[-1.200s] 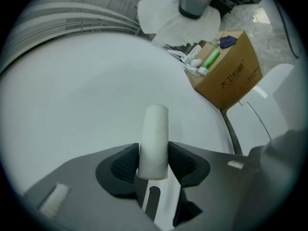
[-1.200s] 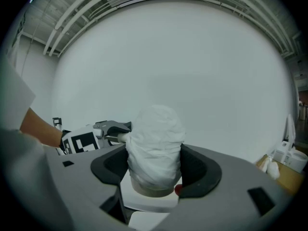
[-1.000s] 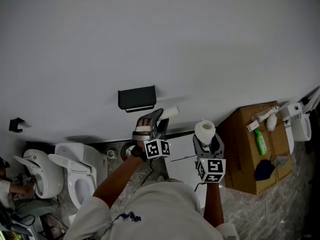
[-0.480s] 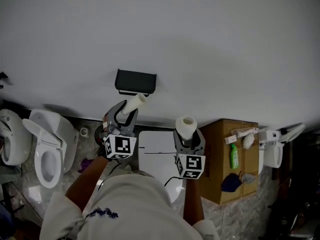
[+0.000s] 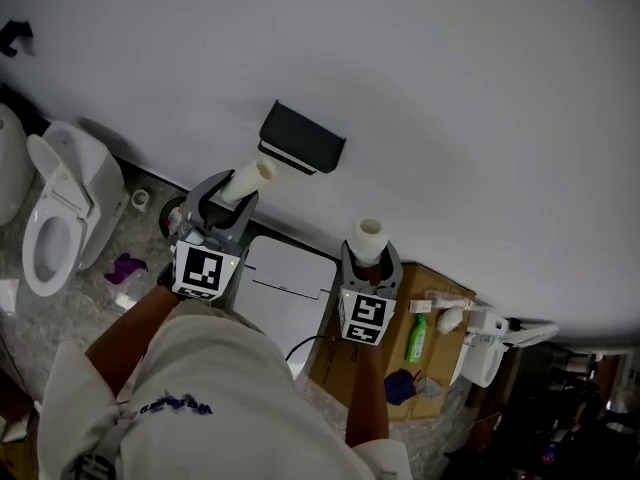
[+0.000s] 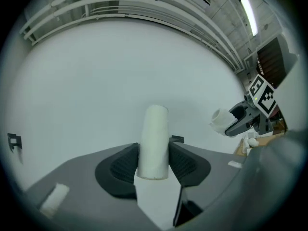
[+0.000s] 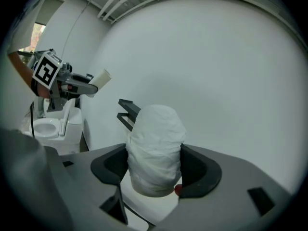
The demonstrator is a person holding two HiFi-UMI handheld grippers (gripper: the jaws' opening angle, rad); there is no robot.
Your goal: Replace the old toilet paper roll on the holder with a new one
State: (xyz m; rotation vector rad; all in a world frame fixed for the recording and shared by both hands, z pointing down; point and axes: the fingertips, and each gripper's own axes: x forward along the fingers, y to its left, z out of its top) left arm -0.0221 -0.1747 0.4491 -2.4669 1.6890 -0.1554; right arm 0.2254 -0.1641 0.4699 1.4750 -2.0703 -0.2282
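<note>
Left gripper [image 5: 227, 198], clamped on the core [image 5: 248, 179], swings clear of the holder [image 5: 303, 136] — now seemingly bare. Right gripper [image 5: 370, 259] grips the roll [image 5: 369, 238] — ready to mount.

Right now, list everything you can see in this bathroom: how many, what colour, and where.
holder: one, black, mounted on the white wall
cardboard tube: one, off-white, in the left tool
toilet paper roll: one, white, in the right tool
toilet: one, white, on the floor at far left
cardboard box: one, brown, on the floor below the right tool
bottle: one, green, on the box
cloth: one, dark blue, on the box
left tool: one, black jaws, shut on the tube
right tool: one, black jaws, shut on the roll
</note>
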